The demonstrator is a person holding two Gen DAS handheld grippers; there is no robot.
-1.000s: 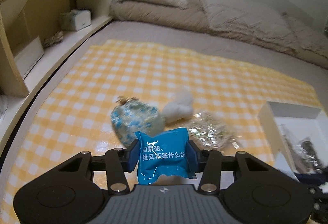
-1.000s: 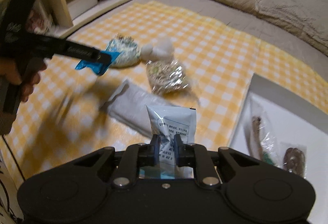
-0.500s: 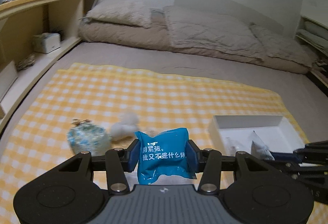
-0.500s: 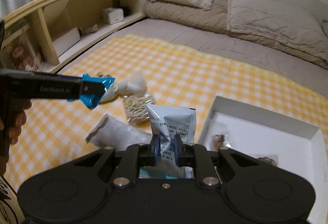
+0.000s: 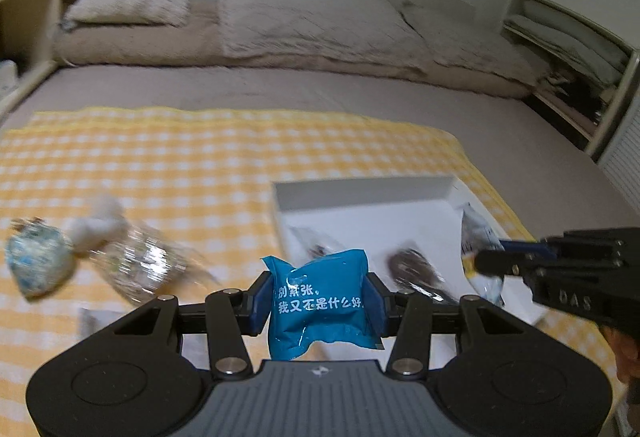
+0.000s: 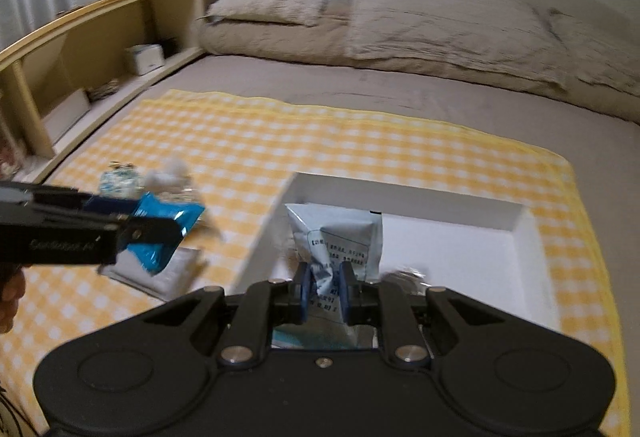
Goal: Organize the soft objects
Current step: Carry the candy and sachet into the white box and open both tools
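While over the white tray:
Left claw: gripping blue packet
Right claw: pinching pale pouch
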